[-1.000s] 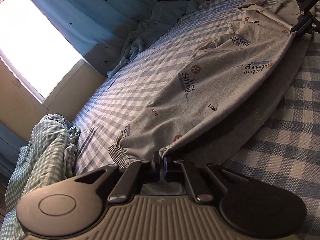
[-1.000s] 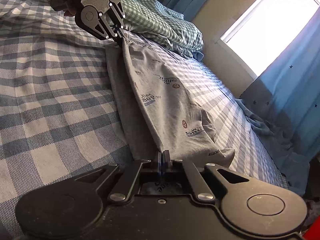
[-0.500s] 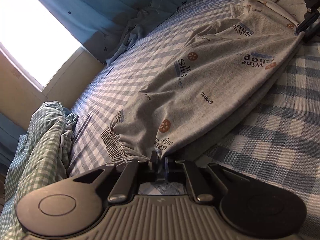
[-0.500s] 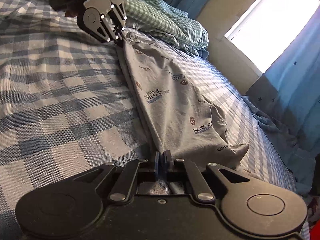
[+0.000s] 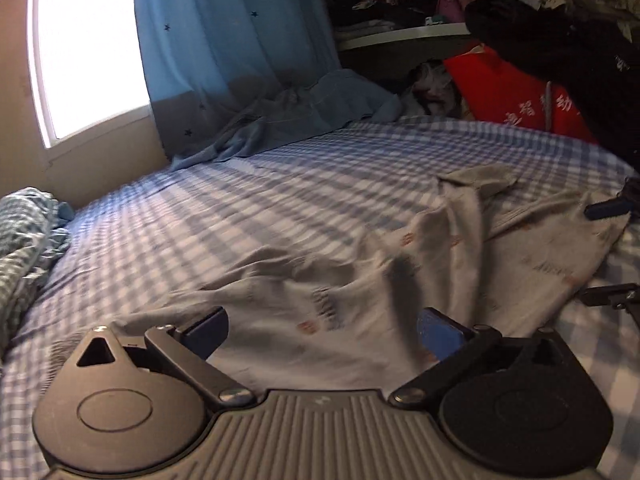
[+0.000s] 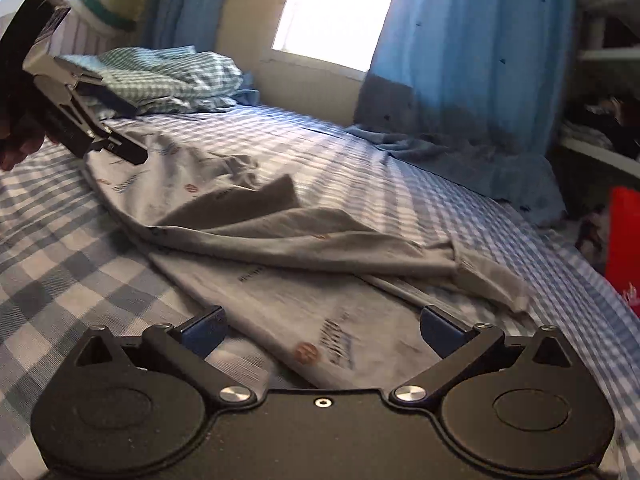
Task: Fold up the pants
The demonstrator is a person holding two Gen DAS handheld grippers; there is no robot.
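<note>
Left gripper (image 5: pixel 322 332): jaws spread wide, nothing between the pads, having just been opening from a pinch on the fabric edge. Right gripper (image 6: pixel 322 330): same condition — jaws apart, having just been opening, cloth lying free beneath them. Pants (image 6: pixel 280 240): grey, printed with small logos, released and lying on the checked bed sheet (image 5: pixel 280 184) in a long rumpled strip between the two tools, one layer folded over the other, with a loose flap turned up near the middle. Where both edges were clamped and stretched taut a second ago, they now rest slack. Judgement: the lengthwise fold appears laid down, with a crosswise fold likely remaining and some smoothing needed first. Surroundings: crumpled green-checked bedding (image 6: pixel 168 76) at the head end, blue curtain (image 5: pixel 232 52) beside a bright window (image 5: pixel 88 48), a red bag (image 5: pixel 516 92) and shelves beyond the foot.
</note>
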